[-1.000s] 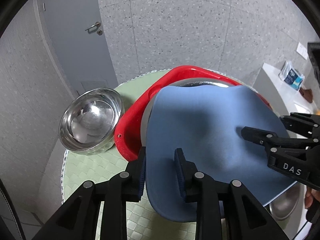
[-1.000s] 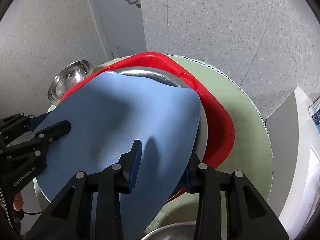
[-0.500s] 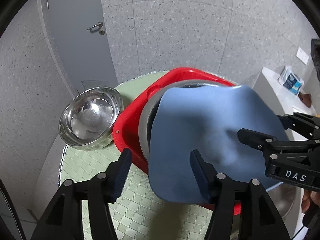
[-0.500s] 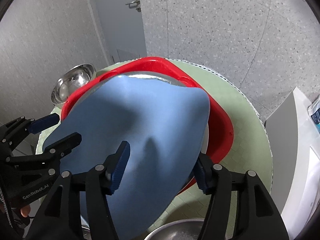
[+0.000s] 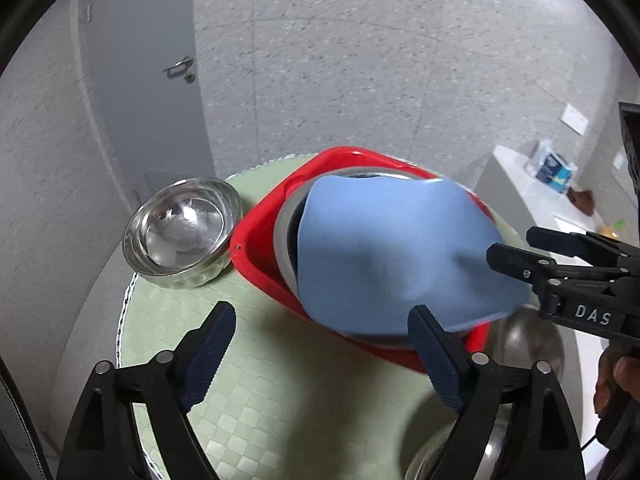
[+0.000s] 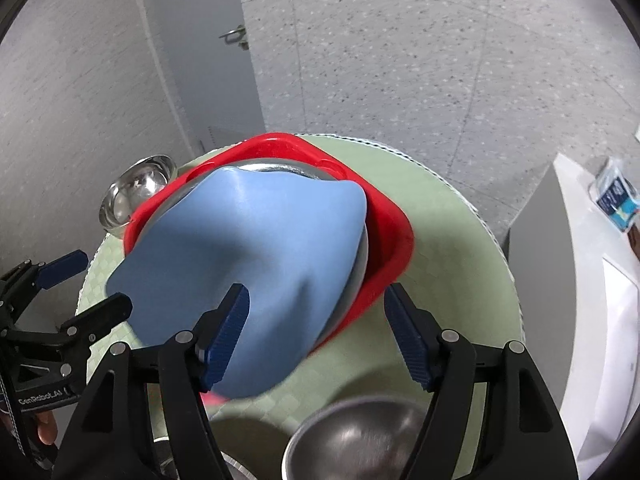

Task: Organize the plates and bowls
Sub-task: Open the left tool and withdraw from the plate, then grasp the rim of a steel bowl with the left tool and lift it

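Observation:
A wavy blue plate [image 5: 384, 248] [image 6: 248, 248] lies over a large steel bowl [image 5: 286, 236] [image 6: 280, 168] inside a red basin [image 5: 256, 256] [image 6: 392, 240]. My left gripper [image 5: 324, 356] [image 6: 100, 282] hovers in front of the plate's near edge, its jaws opening with nothing between them. My right gripper [image 6: 316, 332] [image 5: 516, 244] is at the plate's other side with its jaws opening. The plate's edge reaches in between the jaws, but the pads do not press on it. A small steel bowl [image 5: 180, 232] [image 6: 138, 196] stands left of the basin.
The round table carries a green checked cloth [image 5: 280, 400] [image 6: 460, 280]. Another steel bowl [image 6: 356, 436] [image 5: 532, 344] sits at its near edge. A white counter with a blue packet [image 5: 554, 168] [image 6: 616, 200] is on the right. A grey door [image 5: 140, 80] is behind.
Both grippers have opened and let go of the blue plate, then drawn back and up. The plate has dropped onto the steel bowl in the red basin.

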